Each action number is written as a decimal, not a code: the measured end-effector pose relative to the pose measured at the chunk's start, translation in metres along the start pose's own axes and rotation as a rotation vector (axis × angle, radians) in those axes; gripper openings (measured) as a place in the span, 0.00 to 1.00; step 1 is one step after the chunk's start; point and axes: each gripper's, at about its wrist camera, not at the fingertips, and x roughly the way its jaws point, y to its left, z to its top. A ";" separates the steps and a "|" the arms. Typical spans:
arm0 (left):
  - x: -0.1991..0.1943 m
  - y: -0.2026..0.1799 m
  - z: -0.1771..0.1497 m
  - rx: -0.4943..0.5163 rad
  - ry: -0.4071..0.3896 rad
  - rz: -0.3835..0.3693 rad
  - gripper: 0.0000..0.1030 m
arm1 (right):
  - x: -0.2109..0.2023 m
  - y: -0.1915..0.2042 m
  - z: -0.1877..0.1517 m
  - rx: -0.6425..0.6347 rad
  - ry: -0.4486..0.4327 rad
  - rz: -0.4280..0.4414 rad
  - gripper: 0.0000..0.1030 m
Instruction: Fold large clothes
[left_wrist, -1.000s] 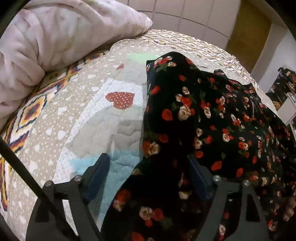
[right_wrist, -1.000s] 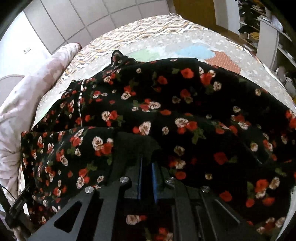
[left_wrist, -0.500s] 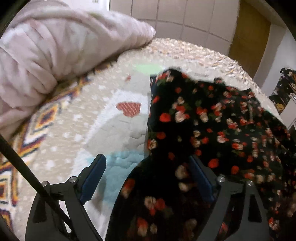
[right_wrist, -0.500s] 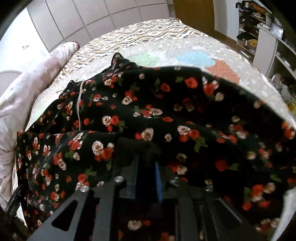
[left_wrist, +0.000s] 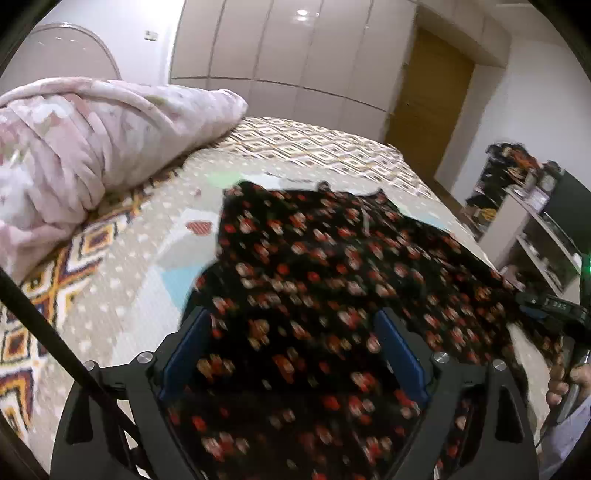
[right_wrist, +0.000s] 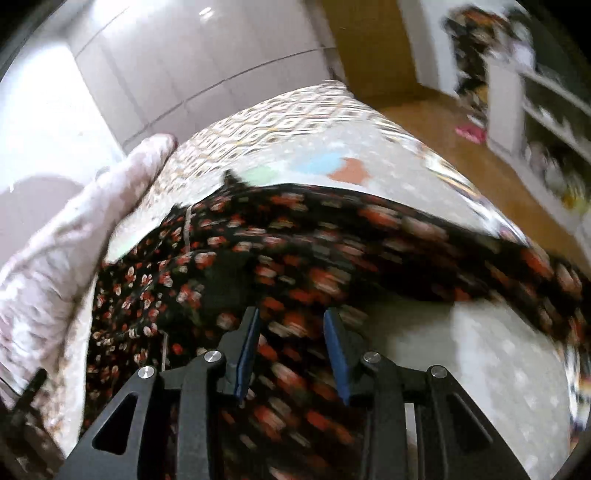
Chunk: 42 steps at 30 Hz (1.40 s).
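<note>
Jaws wide on our left gripper (left_wrist: 291, 354), just opening empty on our right gripper (right_wrist: 291, 347): fold laid, we next regrasp the floral dress (left_wrist: 332, 258) toward twelve o'clock.

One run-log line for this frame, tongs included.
stage: fold just released | garment: floral dress on bed quilt | left tongs: open, empty | right tongs: just opening, off the cloth

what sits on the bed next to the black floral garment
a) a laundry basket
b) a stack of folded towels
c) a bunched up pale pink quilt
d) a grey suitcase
c: a bunched pale pink quilt lies on the patterned bedspread beside the black floral garment; no towels, basket or suitcase show on the bed.
</note>
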 end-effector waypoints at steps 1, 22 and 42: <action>-0.002 -0.003 -0.005 0.006 0.005 -0.007 0.86 | -0.009 -0.022 -0.004 0.038 -0.012 -0.017 0.37; 0.029 -0.028 -0.037 0.061 0.114 -0.012 0.86 | -0.036 -0.260 -0.014 0.777 -0.110 -0.014 0.70; 0.036 -0.026 -0.042 0.064 0.117 -0.009 0.86 | -0.017 -0.261 -0.017 0.824 -0.166 -0.006 0.08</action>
